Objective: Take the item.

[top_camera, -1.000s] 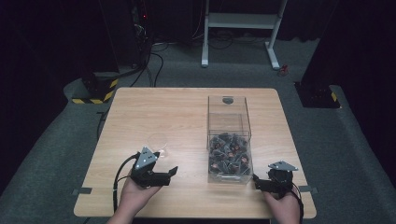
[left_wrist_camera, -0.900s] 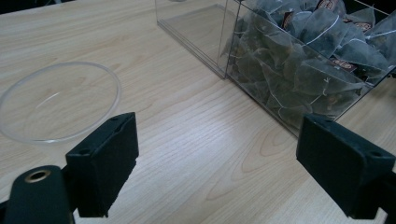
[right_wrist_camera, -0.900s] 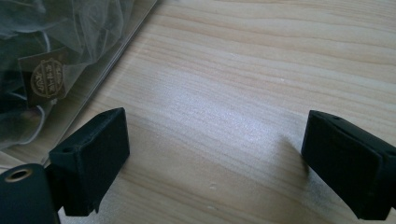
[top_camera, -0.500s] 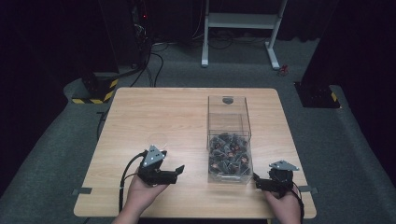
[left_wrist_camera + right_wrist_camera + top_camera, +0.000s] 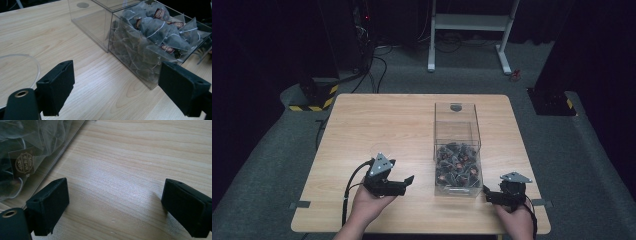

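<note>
In the high view, a clear box (image 5: 457,150) is seen standing on the right half of the wooden table (image 5: 377,125), its long axis running from near to far, with a heap of tea bags (image 5: 456,165) gathered in its near part and its far part bare. The left gripper (image 5: 404,184) is held low over the near table edge, to the left of the box, with its jaws spread and nothing between them; they are pointed rightward toward the near left corner of the box. The right gripper (image 5: 486,194) is held just beside the near right corner of the box, also spread and holding nothing. Both lie close to the box; the right gripper is judged slightly nearer, though the left is the one aimed at it. In the left gripper view, the box (image 5: 120,30) is seen ahead and to the right of the spread jaws, apart from them, and the tea bags (image 5: 155,32) are pressed against its clear wall; a clear round rim (image 5: 37,66) lies on the table at the left. In the right gripper view, the wall of the box (image 5: 62,150) is seen at the upper left with a tea bag label (image 5: 23,163) behind it, bare table lying between the parted jaws. A reach into the heap is judged to need a rise over the wall first.
</note>
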Demonstrator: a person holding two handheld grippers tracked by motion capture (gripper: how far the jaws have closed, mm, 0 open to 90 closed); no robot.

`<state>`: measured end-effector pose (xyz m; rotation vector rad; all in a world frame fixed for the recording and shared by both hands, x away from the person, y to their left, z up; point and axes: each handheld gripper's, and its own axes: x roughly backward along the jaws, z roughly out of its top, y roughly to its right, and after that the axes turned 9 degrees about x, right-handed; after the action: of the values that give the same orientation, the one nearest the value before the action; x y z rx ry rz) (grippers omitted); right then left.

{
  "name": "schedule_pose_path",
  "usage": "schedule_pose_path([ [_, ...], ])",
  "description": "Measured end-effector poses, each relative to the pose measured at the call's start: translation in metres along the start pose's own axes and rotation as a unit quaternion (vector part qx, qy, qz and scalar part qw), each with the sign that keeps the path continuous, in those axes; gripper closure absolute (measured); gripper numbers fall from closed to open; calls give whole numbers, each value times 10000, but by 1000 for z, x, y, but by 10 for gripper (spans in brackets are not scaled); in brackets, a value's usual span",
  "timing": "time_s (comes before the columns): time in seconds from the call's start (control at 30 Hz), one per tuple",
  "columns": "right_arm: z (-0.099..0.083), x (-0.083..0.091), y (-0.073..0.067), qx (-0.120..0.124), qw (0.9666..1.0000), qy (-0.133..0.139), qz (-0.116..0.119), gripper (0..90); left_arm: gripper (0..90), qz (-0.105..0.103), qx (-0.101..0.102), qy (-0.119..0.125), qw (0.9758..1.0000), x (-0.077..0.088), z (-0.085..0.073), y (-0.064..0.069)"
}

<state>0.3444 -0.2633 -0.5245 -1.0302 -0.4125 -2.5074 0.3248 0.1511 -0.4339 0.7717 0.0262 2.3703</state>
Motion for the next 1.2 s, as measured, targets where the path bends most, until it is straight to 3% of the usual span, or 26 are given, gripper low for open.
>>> schedule_pose_path([
  [0.27, 0, 0, 0, -6, 10000, 0, 4, 74, 141, -80, -22, 73, 9999, -1, 5, 8],
  [0.57, 0, 0, 0, -17, 10000, -3, 3, 74, 141, -136, -120, 61, 9998, -4, 10, 13],
  [1.2, 0, 0, 0, -18, 10000, -3, 5, 74, 144, -299, -134, -10, 9995, -18, 20, 24],
])
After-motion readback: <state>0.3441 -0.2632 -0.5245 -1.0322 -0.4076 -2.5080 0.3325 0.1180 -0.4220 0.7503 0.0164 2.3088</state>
